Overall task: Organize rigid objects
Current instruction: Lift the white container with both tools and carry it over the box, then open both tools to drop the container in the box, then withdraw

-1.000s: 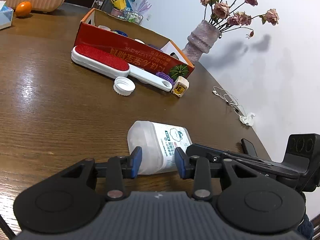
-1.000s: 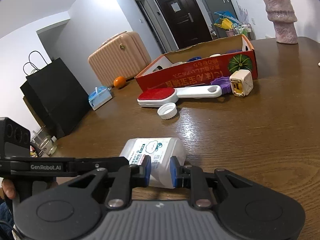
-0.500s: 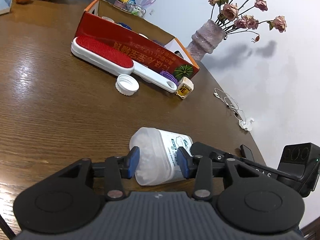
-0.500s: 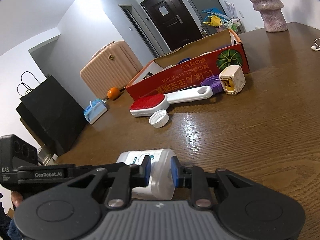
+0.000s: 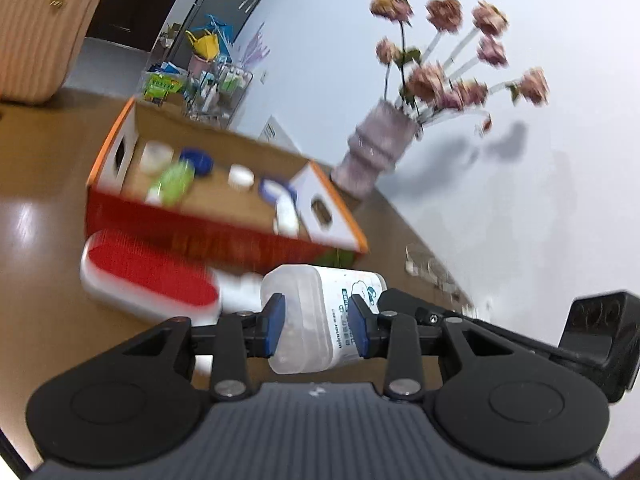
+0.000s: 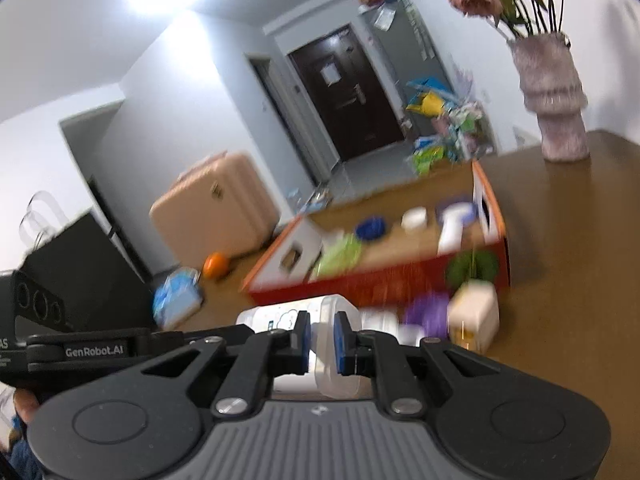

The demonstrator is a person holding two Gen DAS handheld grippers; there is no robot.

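A translucent white plastic bottle (image 5: 320,312) with a printed label is held in the air between both grippers. My left gripper (image 5: 316,330) is shut on its body. My right gripper (image 6: 322,340) is shut on its narrow end (image 6: 332,344). Ahead lies the open red cardboard box (image 5: 208,240), also in the right wrist view (image 6: 380,280), with several small items inside. The frames are motion-blurred.
A red-and-white lint brush (image 5: 148,284) lies in front of the box. A purple item (image 6: 426,314) and a cream charger cube (image 6: 474,316) sit by the box corner. A vase of dried roses (image 5: 378,156) stands behind on the wooden table (image 6: 568,280).
Both grippers have lifted the bottle off the table and carried it towards the box. The box interior has come into view from above.
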